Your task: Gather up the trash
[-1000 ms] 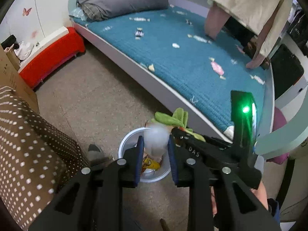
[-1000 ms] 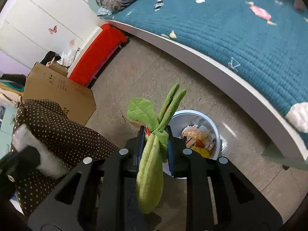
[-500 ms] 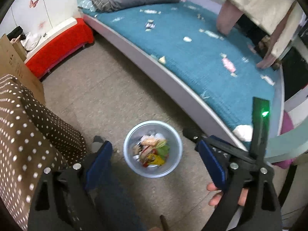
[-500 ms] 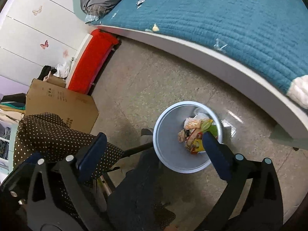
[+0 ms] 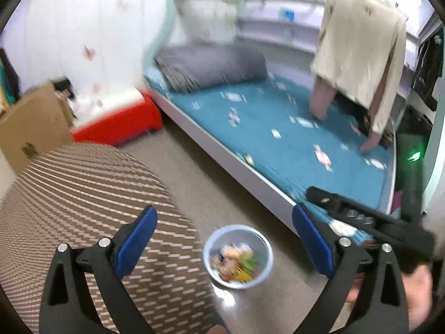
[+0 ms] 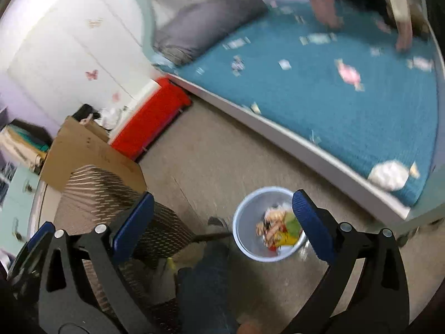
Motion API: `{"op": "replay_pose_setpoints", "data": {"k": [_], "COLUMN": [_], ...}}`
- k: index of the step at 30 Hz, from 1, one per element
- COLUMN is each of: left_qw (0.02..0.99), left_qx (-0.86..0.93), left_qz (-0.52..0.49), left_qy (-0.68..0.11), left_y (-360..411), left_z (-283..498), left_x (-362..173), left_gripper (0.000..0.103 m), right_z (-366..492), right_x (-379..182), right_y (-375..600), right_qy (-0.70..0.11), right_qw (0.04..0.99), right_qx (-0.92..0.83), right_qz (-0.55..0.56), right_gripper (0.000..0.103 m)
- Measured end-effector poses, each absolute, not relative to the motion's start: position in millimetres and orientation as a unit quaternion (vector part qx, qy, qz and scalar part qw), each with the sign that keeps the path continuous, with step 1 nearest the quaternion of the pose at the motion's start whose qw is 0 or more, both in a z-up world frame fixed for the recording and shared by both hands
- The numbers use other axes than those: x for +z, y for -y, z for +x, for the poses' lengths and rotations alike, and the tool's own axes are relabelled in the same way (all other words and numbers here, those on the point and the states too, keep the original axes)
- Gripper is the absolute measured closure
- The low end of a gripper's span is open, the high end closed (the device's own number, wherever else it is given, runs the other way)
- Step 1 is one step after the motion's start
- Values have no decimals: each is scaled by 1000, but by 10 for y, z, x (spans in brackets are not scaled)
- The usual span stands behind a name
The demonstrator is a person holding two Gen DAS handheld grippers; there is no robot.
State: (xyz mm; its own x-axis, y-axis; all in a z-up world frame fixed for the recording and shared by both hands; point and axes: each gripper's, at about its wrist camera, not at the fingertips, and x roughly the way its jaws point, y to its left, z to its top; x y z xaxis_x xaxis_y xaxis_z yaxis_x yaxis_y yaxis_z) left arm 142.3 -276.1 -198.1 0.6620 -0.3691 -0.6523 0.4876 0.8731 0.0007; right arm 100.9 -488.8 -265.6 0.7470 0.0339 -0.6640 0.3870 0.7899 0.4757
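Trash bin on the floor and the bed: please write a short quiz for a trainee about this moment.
1. True or false: the left tongs and the right tongs are both open and hold nothing.
2. Where does the trash bin stand?
A. on the bed
B. on the floor beside the bed
C. on the red bench
3. Fill in: small wrappers lie scattered on the teal ____.

Key: 1 true; 2 B; 3 bed cover.
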Motion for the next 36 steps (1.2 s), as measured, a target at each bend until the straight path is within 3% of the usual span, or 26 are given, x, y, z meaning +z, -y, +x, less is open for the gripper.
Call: {"op": "replay_pose_setpoints", "data": {"k": [8, 18, 36], "left_qw": [963, 981, 992], "left_qx": [-138, -64, -9], "left_qz": [79, 33, -22], "left_qy": [-217, -181, -124], "left_y": [1844, 1016, 436], "left_z": [819, 386, -201], "left_x": [-1364, -802, -469], "left_gripper": [6, 6, 5], "right_z": [649, 216, -168], "right_x": [-1666, -1011, -630], "right_y": [3886, 3046, 2541], "right_qy": [-277, -213, -145], "right_qw": [937, 970, 988], "right_qx": [-67, -32, -21], "right_qz": [202, 117, 54], "right_gripper": [6, 6, 6]}}
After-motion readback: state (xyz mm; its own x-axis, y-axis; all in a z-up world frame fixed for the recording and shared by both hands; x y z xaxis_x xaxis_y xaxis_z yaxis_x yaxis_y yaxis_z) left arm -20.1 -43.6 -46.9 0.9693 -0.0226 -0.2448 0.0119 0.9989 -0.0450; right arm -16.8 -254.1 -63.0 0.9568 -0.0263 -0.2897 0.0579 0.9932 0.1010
